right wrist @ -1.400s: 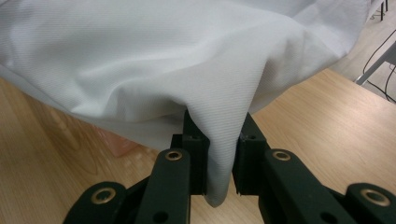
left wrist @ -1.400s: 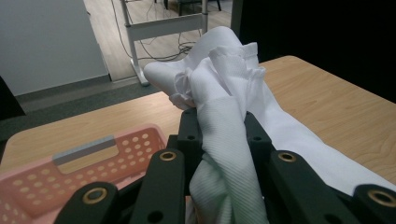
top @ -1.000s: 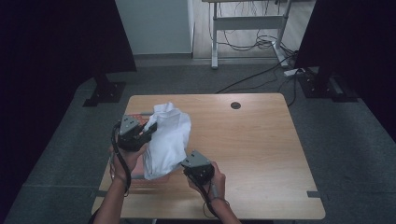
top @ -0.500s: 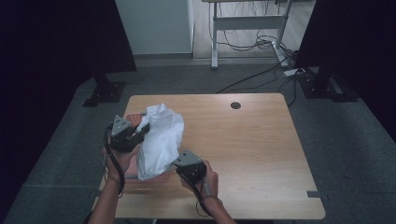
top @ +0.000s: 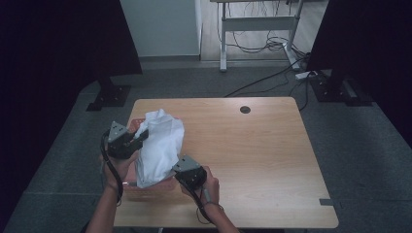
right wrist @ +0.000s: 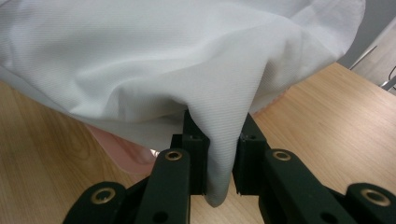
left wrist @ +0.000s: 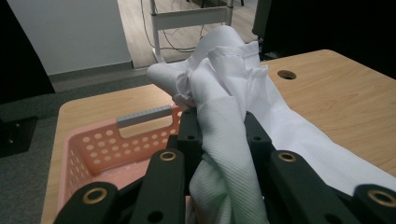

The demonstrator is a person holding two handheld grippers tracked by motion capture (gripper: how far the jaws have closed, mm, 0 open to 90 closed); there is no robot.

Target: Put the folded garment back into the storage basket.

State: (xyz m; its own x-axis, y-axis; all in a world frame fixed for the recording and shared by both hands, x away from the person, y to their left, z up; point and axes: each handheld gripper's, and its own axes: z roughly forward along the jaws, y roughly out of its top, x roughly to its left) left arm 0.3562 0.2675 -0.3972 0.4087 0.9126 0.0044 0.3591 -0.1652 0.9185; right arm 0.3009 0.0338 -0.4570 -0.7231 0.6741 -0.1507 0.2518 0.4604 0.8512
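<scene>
No legible text, label, brand, number or sign is found on any surface. The white cloth (left wrist: 233,140) clamped in the left gripper (left wrist: 218,135) is unmarked, the pink basket (left wrist: 98,144) ahead of that gripper bears no lettering, and the black gripper bodies carry no readable marking.

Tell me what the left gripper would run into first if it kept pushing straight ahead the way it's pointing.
The left gripper is shut on the white cloth, so the bunched cloth is directly ahead. Beyond it probably lies the far wall of the pink basket, though depth is hard to judge.
</scene>
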